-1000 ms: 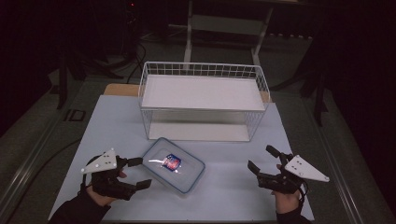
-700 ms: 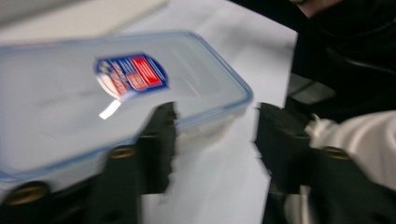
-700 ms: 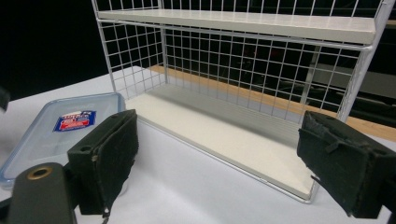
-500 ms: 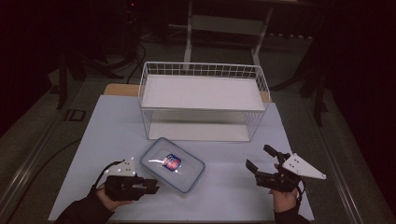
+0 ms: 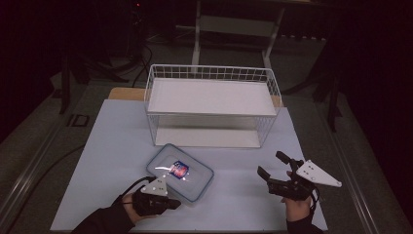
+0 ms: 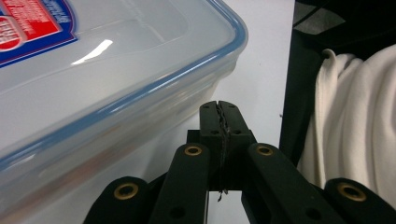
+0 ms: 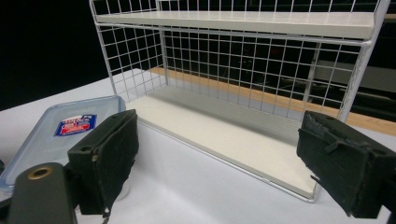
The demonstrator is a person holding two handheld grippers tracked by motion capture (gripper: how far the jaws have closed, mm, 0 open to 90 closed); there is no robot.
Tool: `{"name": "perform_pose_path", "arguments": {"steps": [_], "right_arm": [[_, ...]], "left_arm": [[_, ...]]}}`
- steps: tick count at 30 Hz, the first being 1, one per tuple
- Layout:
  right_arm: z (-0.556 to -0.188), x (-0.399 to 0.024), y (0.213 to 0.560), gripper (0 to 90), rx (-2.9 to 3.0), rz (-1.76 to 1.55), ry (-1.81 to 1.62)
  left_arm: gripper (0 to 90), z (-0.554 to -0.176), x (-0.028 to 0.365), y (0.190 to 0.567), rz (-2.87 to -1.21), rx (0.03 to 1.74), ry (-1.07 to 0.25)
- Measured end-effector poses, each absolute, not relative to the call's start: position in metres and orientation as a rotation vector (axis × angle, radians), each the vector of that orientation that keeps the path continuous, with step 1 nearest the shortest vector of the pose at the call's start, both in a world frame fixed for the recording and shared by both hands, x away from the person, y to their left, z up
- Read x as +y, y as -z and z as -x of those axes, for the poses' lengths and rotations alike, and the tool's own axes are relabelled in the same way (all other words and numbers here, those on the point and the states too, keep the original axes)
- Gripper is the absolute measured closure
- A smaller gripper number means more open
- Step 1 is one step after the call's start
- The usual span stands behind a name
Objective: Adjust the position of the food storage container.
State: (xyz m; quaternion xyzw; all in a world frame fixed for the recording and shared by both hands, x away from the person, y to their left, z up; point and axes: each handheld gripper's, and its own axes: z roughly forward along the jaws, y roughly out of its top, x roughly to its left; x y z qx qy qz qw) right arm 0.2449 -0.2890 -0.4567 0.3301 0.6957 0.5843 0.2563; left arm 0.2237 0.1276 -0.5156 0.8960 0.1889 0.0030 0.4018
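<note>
A clear plastic container (image 5: pixel 181 178) with a blue-rimmed lid and a red and blue label lies flat on the white table, in front of the wire shelf. My left gripper (image 5: pixel 171 204) sits at the container's near edge, low on the table. In the left gripper view its jaws (image 6: pixel 219 116) are shut with nothing between them, right beside the container's wall (image 6: pixel 116 79). My right gripper (image 5: pixel 271 164) hovers at the table's right side, open and empty. The right gripper view looks between its jaws (image 7: pixel 219 158) at the shelf and, at left, the container (image 7: pixel 60 128).
A white wire shelf rack (image 5: pixel 210 105) with an upper board and a lower board stands at the table's back middle. The table's edge (image 5: pixel 73 229) runs close to both hands. White cloth (image 6: pixel 359 130) hangs beyond the table in the left gripper view.
My left gripper has moved right along the table's front to the container's near edge and gone from open to shut. The right gripper shifted slightly left and stayed open.
</note>
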Motion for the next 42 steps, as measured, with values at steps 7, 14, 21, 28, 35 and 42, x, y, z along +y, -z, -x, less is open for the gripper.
{"name": "perform_pose_path", "arguments": {"steps": [7,14,21,28,35,42], "right_arm": [[-0.245,-0.292,0.457,12.6,1.888,-0.906,-1.594],[-0.246,-0.293,0.457,12.9,1.891,-0.908,-1.6],[-0.246,-0.293,0.458,13.0,1.901,-0.912,-1.603],[-0.246,-0.292,0.458,13.1,1.906,-0.909,-1.605],[-0.246,-0.292,0.458,13.2,1.912,-0.906,-1.606],[-0.246,-0.293,0.458,13.2,1.911,-0.902,-1.61]], "left_arm": [[89.7,-0.228,0.111,0.517,-2.293,0.476,-0.019],[89.7,-0.236,0.101,0.518,-2.288,0.498,-0.038],[89.7,-0.244,0.088,0.518,-2.28,0.523,-0.042],[89.8,-0.251,0.079,0.517,-2.28,0.534,-0.05],[89.8,-0.259,0.068,0.517,-2.275,0.536,-0.043],[89.9,-0.268,0.059,0.517,-2.271,0.548,-0.037]]}}
